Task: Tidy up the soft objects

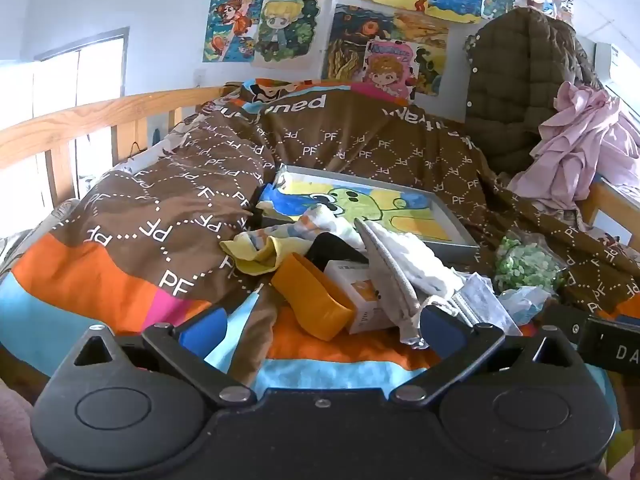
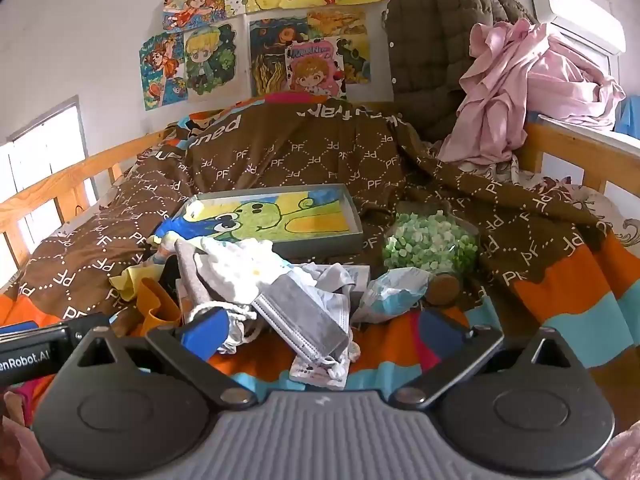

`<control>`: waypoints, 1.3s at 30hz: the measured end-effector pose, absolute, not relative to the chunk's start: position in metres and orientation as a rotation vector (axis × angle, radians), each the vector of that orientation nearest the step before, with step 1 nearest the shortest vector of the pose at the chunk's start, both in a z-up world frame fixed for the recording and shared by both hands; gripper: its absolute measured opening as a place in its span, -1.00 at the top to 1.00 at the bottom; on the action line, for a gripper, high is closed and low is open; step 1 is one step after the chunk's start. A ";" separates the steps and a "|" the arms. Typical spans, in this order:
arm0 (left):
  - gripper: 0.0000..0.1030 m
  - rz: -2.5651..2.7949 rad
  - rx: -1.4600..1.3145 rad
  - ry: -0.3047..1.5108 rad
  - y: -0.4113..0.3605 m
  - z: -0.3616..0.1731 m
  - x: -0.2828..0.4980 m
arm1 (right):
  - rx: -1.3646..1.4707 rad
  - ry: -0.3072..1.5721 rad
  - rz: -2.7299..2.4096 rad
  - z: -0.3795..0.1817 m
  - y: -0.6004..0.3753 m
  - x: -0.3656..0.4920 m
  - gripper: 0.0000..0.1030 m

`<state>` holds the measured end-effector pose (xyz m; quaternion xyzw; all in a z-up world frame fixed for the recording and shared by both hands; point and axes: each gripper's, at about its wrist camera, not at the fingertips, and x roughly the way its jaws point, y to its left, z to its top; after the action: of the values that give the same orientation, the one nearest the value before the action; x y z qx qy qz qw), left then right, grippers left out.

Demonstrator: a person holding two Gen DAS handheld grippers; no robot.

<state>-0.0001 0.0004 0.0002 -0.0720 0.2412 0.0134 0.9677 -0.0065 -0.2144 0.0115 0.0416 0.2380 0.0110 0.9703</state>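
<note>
Where the brown quilt (image 1: 168,184) slopes toward the near edge, heaped at its foot: 1 pile of soft things. Leftmost in that pile, 1 yellow cloth (image 1: 256,254), crumpled, touching 1 orange sock (image 1: 314,300) that leans on 1 small white box (image 1: 360,292). Next rightward, 1 grey sock (image 1: 390,272) draped over the box, beside 1 white knitted cloth (image 1: 420,256). Behind these, 1 framed frog picture (image 2: 276,216) lying flat on the quilt. Further right, 1 stack of grey face masks (image 2: 304,320) spilling forward, 1 crumpled blue-white wrapper (image 2: 390,286), then 1 clear bag of green pieces (image 2: 432,244). Far right at the bed rail, 1 olive quilted jacket (image 2: 432,40) hung upright and 1 pink garment (image 2: 516,80) bunched against it.

Left gripper (image 1: 320,326): spread fully wide, nothing between its 2 blue fingers (image 1: 202,334), low before the orange sock. Right gripper (image 2: 322,330): likewise spread wide, gripping nothing, though with the mask stack lying in the gap between its fingers.
</note>
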 end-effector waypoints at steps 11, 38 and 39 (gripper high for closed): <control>-0.99 0.035 -0.134 0.492 0.000 0.000 0.000 | 0.092 0.484 0.024 0.011 -0.215 -0.006 -0.99; -0.99 0.040 -0.137 0.508 0.003 -0.006 0.003 | 0.104 0.486 0.030 0.010 -0.216 -0.007 -0.99; -0.99 0.041 -0.136 0.508 0.003 -0.006 0.003 | 0.105 0.486 0.030 0.010 -0.216 -0.007 -1.00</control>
<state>0.0034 0.0026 -0.0061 -0.0674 0.2511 0.0202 0.9654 -0.0067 -0.2161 0.0100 0.0518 0.2403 0.0147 0.9692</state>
